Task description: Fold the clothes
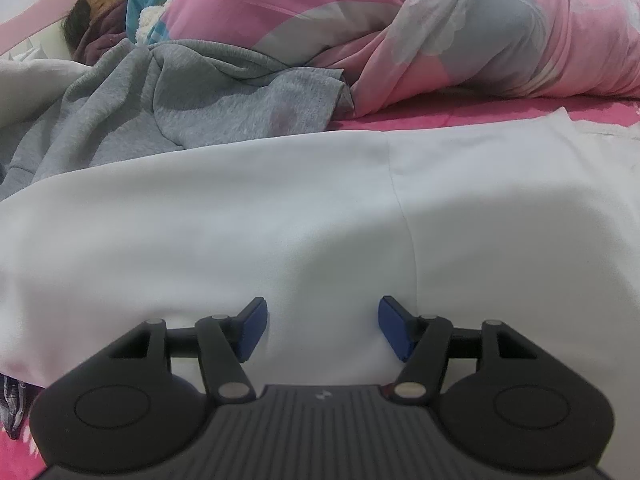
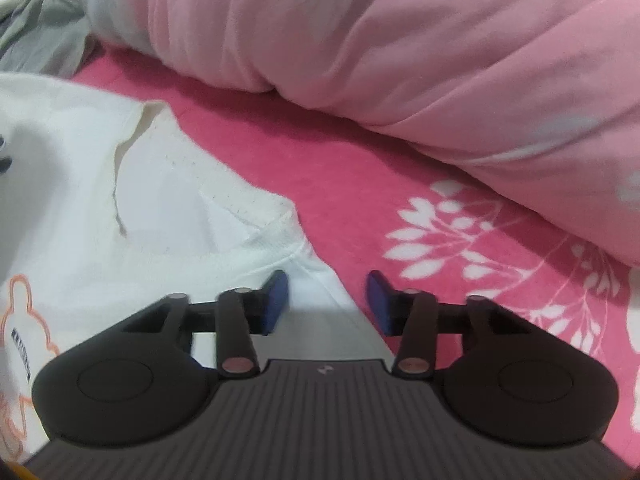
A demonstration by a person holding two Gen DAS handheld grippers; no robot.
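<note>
The left claw (image 1: 322, 328) stands released, its blue pads apart with nothing between them, low over the white garment (image 1: 280, 220), which lies spread on the bed and fills the view from nine o'clock to three. A grey garment (image 1: 160, 100) is bunched at ten o'clock, the pink quilt (image 1: 480, 32) heaped at one o'clock.

The right claw (image 2: 328, 304) is likewise released and empty. It straddles the white garment's edge: the left pad over cloth, the right over the pink flowered bedsheet (image 2: 460, 232).

I judge the garment is flat, with both claws lined up at its edges. That fits either reaching for a fold or having just let one go; the pictures do not settle which. Any grip here would call for pinching the single top layer cleanly, without dragging the sheet beneath.

Only the left view shows the grey garment plainly and a seam down the white cloth. Only the right shows an orange figure print (image 2: 24, 312) at eight o'clock, and a folded-over flap at eleven.
</note>
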